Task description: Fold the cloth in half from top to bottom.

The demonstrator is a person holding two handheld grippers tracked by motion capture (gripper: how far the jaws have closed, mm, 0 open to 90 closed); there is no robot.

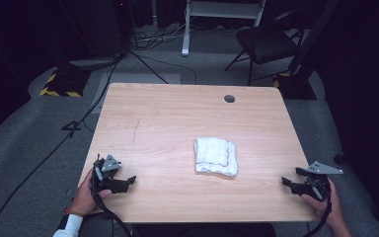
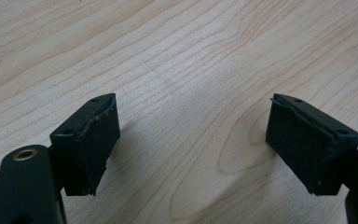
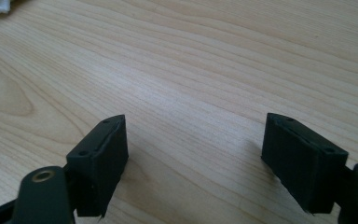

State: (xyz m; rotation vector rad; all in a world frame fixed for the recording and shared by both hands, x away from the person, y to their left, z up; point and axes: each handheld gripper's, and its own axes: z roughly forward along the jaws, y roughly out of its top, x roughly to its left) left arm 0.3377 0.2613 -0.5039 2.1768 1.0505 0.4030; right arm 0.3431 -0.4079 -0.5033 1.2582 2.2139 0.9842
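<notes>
Both grippers' jaws gape empty over the pale wooden table (image 1: 168,118); dark room beyond.

A folded towel (image 1: 216,156) lies on the table (image 1: 168,113) a little right of the middle, nearer my edge than the far one. My left gripper (image 1: 127,181) sits at the near left corner and my right gripper (image 1: 287,182) at the near right corner, both well apart from the towel, which lies between them and slightly farther from me. Beyond the far edge a chair (image 1: 264,44) stands on the floor to the right, with cables (image 1: 79,121) trailing off the left side.
</notes>
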